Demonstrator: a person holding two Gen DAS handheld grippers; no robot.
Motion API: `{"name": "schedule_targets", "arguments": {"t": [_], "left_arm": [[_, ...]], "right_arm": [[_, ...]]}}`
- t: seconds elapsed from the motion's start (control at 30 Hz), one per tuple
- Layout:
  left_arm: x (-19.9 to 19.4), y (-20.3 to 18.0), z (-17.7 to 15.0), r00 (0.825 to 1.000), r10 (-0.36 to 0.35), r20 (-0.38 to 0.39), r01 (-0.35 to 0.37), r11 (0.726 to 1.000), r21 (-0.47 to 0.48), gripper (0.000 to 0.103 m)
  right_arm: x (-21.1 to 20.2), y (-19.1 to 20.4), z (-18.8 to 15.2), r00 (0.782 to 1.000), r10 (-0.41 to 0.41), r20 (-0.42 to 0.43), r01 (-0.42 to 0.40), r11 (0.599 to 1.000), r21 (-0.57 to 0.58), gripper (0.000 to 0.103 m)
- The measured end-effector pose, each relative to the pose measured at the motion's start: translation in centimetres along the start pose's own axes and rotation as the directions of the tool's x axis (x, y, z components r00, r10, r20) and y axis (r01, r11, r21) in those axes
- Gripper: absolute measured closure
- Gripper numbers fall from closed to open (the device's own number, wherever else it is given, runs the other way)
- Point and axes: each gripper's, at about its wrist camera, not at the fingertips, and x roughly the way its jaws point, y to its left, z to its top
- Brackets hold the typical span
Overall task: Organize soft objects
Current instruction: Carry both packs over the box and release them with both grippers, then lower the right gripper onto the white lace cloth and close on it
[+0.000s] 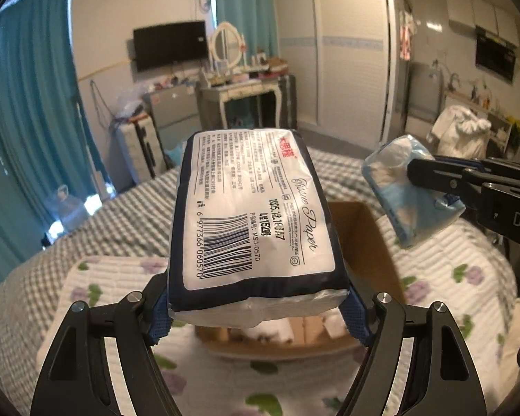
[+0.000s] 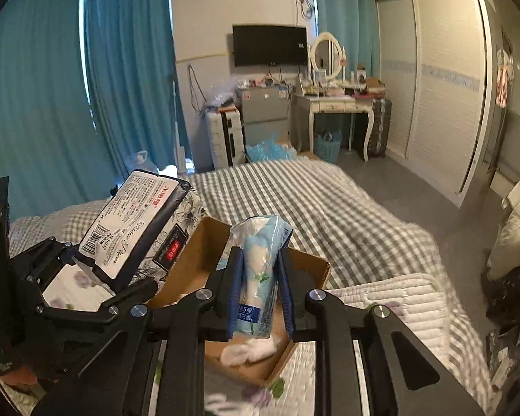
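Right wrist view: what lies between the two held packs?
Between the tissue pack and the blue pack, only the open cardboard box below shows, in the right wrist view.

Navy tissue pack [image 1: 256,218], blue pack [image 2: 258,277] aloft over box [image 2: 204,253].

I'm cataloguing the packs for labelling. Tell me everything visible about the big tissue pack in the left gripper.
The tissue pack is a soft plastic-wrapped brick, navy-edged, with a white label face bearing a barcode, printed text and "Tissue Paper". The left gripper clamps its near end between blue pads, holding it in the air, label up, above the cardboard box.
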Motion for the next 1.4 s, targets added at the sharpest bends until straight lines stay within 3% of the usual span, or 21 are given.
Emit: {"name": "schedule_targets", "arguments": {"t": [0.23,0.47,0.57,0.63,0.87,0.97,1.23,1.27,1.33,1.4], "left_arm": [[7.0,-0.7,-1.8,0.995,0.001,-0.098,0.005,0.998,0.063,0.026],[8.2,-1.6,-2.8,0.995,0.001,-0.103,0.010,0.994,0.109,0.021],[7.9,-1.7,-2.6,0.995,0.043,-0.091,-0.032,0.993,0.117,0.018],[7.3,-1.7,-2.0,0.995,0.050,-0.087,-0.042,0.994,0.101,0.017],[2.0,-1.1,0.8,0.997,0.077,-0.004,-0.077,0.993,0.087,0.016],[-2.4,-1.2,2.2,0.994,0.093,0.059,-0.098,0.992,0.080,0.016],[-15.9,-0.6,3.4,0.977,0.053,0.207,-0.066,0.996,0.058,0.016],[-17.5,-0.6,3.2,0.973,0.047,0.225,-0.060,0.997,0.052,0.015],[-19.7,-0.3,2.5,0.967,0.040,0.252,-0.050,0.998,0.033,0.002],[-21.7,0.2,1.6,0.959,0.048,0.279,-0.053,0.999,0.012,0.002]], "right_arm": [[9.3,-2.6,-2.3,0.994,0.025,-0.108,-0.021,0.999,0.040,0.083],[12.2,-3.6,-3.8,0.986,0.027,-0.163,-0.021,0.999,0.044,0.080],[11.6,-3.5,-3.6,0.988,-0.006,-0.156,0.011,0.999,0.035,0.068],[10.2,-3.6,-3.2,0.991,-0.022,-0.132,0.028,0.999,0.045,0.054],[3.3,-2.8,-0.5,0.996,-0.079,-0.045,0.081,0.996,0.024,0.051],[-1.2,-1.8,0.6,0.995,-0.099,0.000,0.099,0.995,0.006,0.046],[-14.5,2.1,1.3,0.987,-0.124,0.098,0.129,0.990,-0.050,0.028],[-15.8,2.7,1.0,0.988,-0.121,0.101,0.128,0.990,-0.062,0.027],[-17.7,3.9,0.2,0.988,-0.108,0.108,0.117,0.990,-0.083,0.019],[-19.5,5.2,-1.1,0.989,-0.098,0.107,0.109,0.989,-0.103,0.016]]}}
